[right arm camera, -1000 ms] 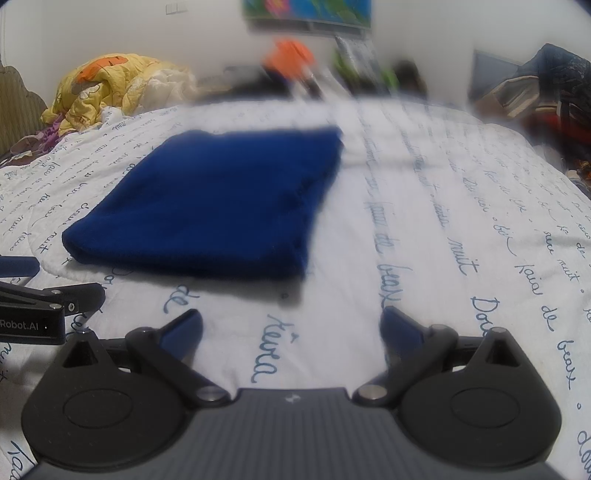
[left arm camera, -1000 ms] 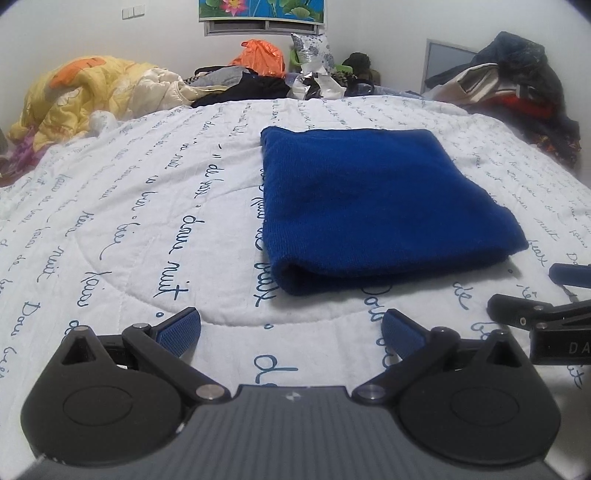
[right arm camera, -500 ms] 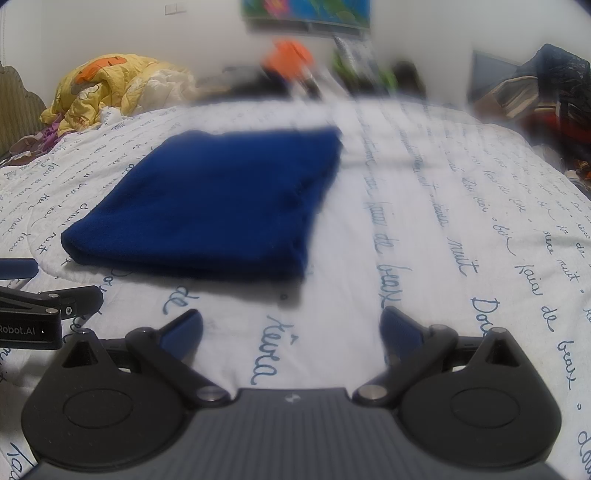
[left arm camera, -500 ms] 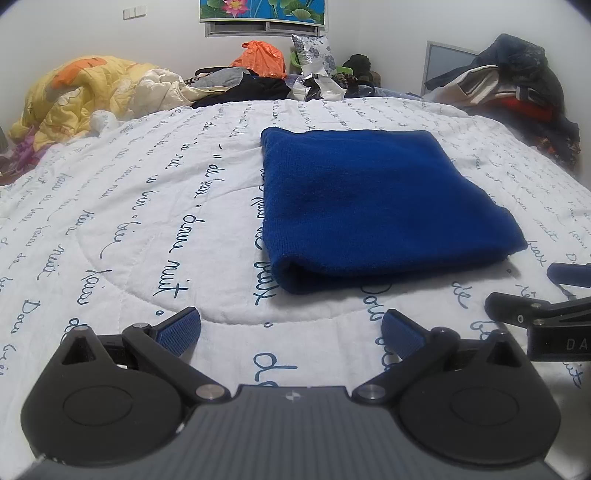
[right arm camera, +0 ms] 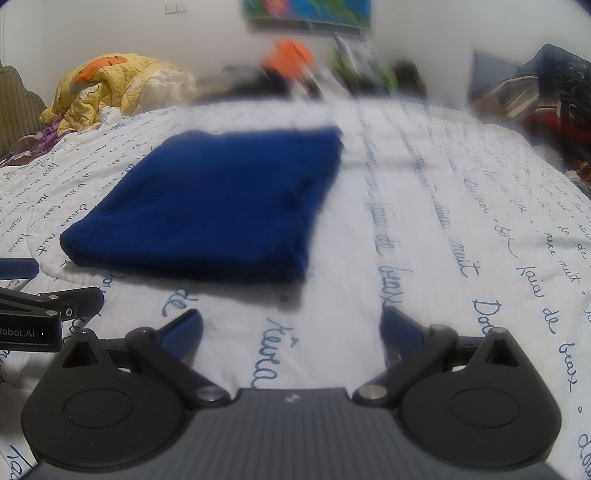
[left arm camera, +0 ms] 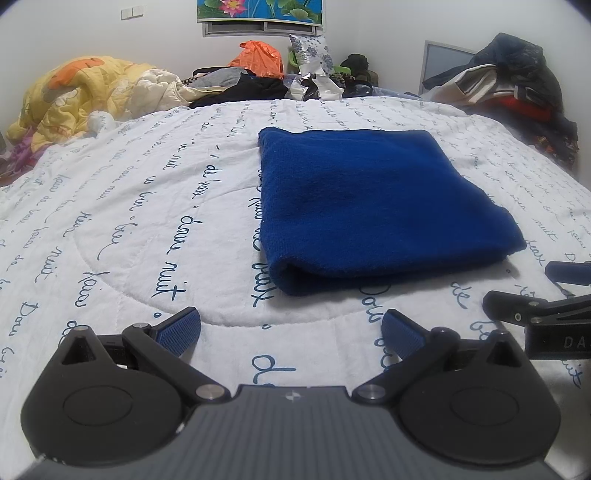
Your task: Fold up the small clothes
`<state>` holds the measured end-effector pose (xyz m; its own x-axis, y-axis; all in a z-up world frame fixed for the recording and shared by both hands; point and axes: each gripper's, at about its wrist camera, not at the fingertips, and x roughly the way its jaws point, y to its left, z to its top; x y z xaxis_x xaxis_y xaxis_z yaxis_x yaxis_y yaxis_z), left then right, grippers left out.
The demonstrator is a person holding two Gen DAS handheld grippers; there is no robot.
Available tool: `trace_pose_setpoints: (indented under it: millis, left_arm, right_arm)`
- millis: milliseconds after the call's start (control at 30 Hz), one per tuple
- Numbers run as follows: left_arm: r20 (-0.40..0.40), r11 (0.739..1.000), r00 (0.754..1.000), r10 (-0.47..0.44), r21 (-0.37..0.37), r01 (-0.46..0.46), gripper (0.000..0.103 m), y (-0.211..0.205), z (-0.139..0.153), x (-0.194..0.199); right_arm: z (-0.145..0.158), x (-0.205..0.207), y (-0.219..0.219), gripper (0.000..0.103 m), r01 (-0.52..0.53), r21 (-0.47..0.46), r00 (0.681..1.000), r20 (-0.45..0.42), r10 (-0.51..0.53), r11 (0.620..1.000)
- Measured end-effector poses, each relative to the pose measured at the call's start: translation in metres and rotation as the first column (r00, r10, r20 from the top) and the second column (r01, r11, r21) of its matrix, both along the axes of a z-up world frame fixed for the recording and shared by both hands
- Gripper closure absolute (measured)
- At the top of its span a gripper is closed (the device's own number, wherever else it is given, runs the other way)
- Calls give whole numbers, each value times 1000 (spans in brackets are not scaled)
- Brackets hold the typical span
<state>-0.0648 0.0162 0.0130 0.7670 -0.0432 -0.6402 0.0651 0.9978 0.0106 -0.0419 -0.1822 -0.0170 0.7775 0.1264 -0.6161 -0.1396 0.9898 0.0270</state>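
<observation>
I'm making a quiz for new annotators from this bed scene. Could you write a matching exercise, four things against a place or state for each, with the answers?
Column 1:
1. blue garment
2. yellow quilt
3. left gripper
4. orange bag

Column 2:
a. bunched up at the far left edge of the bed
b. open, holding nothing
c. folded flat on the white bedspread
d. among the clutter at the far end, below the flower picture

Pairs: 1-c, 2-a, 3-b, 4-d
</observation>
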Motion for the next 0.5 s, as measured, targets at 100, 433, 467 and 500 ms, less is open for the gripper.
trace_pose_setpoints:
  millis: [100, 433, 467, 500]
  left_arm:
    - [0, 1000, 1000, 1, 0, -1, 0, 0, 0, 0]
    - [0, 1000, 1000, 2, 0, -2, 0, 0, 0, 0]
    - [0, 1000, 1000, 2, 0, -2, 0, 0, 0, 0]
    - [0, 1000, 1000, 2, 0, -2, 0, 0, 0, 0]
  right_arm:
    - [0, 0, 0, 0, 0, 0, 1000, 0, 0, 1000]
    - [0, 0, 0, 0, -1, 0, 1000, 0, 1, 1000]
    - [0, 1, 0, 0, -1, 0, 1000, 0, 1, 1000]
    - [0, 1, 0, 0, -1, 0, 1000, 0, 1, 1000]
